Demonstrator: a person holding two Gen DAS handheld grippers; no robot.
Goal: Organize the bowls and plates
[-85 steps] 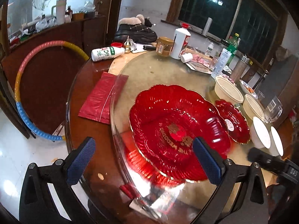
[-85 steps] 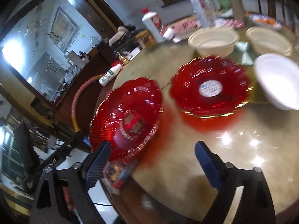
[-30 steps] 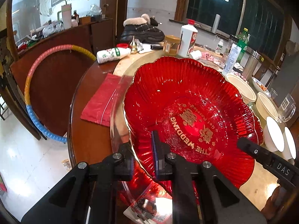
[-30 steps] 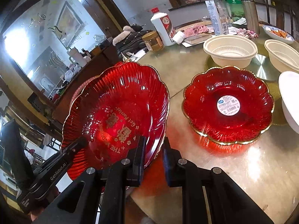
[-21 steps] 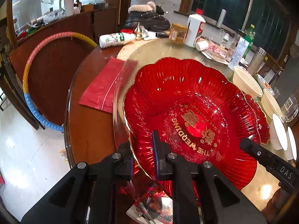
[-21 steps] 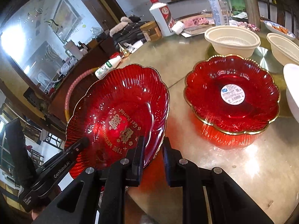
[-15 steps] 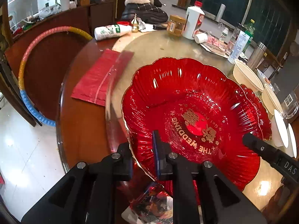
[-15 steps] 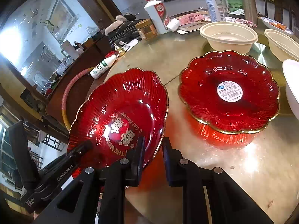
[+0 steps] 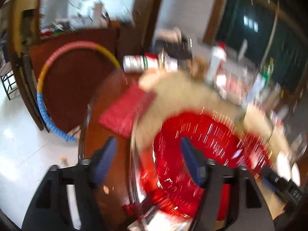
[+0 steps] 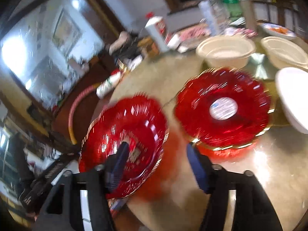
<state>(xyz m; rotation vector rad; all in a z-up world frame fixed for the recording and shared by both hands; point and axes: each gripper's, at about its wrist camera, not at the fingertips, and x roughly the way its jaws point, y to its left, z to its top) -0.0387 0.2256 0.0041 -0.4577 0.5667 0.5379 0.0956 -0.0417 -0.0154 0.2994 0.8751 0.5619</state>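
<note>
The big red flower-shaped plate [image 9: 207, 150] [image 10: 134, 127] lies near the table's front edge, and both views are smeared by motion. My left gripper [image 9: 148, 159] is opening. The plate's left rim sits between its blue pads [image 9: 105, 157] and neither pad presses on it. My right gripper [image 10: 157, 163] is opening too, with the plate's right rim in the gap and untouched. A smaller red plate [image 10: 223, 107] with a white sticker lies to the right. Behind it stand two cream bowls [image 10: 225, 52] and a white bowl [image 10: 294, 96].
A red bag [image 9: 125, 107] lies on the brown table rim beside the glass turntable [image 9: 182, 88]. A white bottle [image 9: 138, 63] lies on its side farther back and a tall white liquor bottle [image 10: 156, 30] stands upright. A coloured hoop [image 9: 44, 88] leans against the cabinet at the left.
Both grippers were shut on opposite rims of the big red plate. Their jaws have now spread and let go, and both have pulled back a little.
</note>
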